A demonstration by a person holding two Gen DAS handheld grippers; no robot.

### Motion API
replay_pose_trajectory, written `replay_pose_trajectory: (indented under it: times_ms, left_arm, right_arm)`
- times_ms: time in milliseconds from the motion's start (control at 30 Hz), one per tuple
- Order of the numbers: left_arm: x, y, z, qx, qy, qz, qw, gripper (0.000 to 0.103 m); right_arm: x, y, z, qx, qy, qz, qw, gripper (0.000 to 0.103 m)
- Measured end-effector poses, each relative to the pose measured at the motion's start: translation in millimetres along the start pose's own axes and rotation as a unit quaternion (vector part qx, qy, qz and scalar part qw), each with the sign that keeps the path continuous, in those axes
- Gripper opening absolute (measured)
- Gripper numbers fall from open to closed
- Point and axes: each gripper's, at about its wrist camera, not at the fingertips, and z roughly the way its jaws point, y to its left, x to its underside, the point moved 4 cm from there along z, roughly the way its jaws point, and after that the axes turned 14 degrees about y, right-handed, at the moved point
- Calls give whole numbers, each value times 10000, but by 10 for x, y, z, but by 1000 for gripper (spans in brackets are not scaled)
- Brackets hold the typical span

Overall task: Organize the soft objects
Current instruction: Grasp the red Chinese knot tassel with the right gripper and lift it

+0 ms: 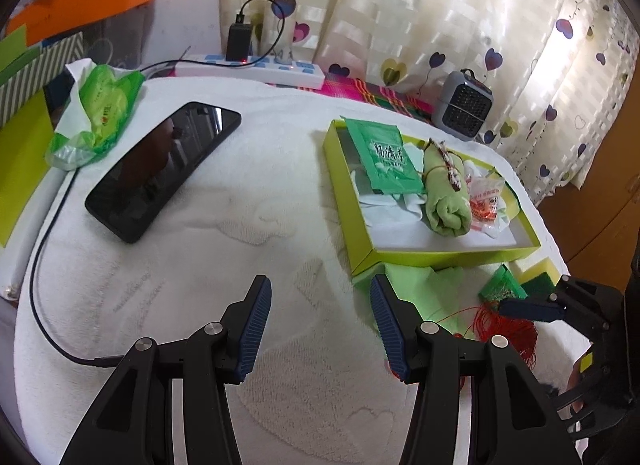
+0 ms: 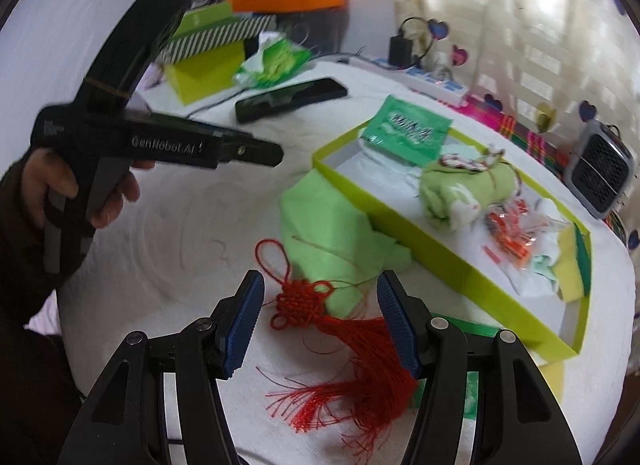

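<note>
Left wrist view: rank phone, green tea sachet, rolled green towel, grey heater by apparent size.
1. phone
2. rolled green towel and green tea sachet: look alike, unranked
3. grey heater, though farthest away

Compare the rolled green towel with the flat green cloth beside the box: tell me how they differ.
The rolled green towel lies inside the yellow-green box; the flat green cloth lies outside it on the white cover, against the box wall. The towel is rolled tight and tied with a string; the cloth is spread loose and creased, untied. The red tassel knot rests on the cloth's edge, not on the towel. Both are pale green fabric.
</note>
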Motion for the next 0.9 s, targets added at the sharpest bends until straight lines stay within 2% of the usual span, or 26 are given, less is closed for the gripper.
replay_pose_trajectory:
  times_ms: [167, 233, 367, 433, 533, 700, 767, 833, 900]
  left_arm:
    - [-18, 1, 62, 126, 92, 12, 9999, 51]
    - [-19, -4, 91, 231, 148, 8, 9996, 51]
    - [-31, -21, 122, 279, 190, 12, 9994, 51]
    - [-35, -32, 136, 285, 207, 29, 9994, 51]
    - [-42, -47, 153, 287, 227, 43, 9993, 51]
    - [-45, -70, 181, 332, 273, 65, 9991, 51]
    - [-49, -78, 195, 370, 298, 64, 9989, 51]
    - [-46, -90, 202, 391, 304, 81, 9987, 51]
    - [-46, -100, 215, 408, 323, 87, 9986, 51]
  right_arm:
    - [84, 27, 115, 181, 395, -263, 9987, 60]
    - [119, 23, 128, 101, 452, -263, 9986, 60]
    - [155, 21, 148, 267, 504, -271, 9980, 58]
    - [166, 15, 157, 369, 538, -275, 9975, 49]
    - [165, 11, 194, 574, 638, -361, 9957, 43]
    - [213, 39, 233, 685, 775, -542, 9932, 39]
    - [229, 37, 227, 690, 766, -547, 9932, 35]
    - [239, 42, 225, 679, 759, -557, 9932, 24]
    - [248, 47, 230, 688, 763, -584, 9930, 23]
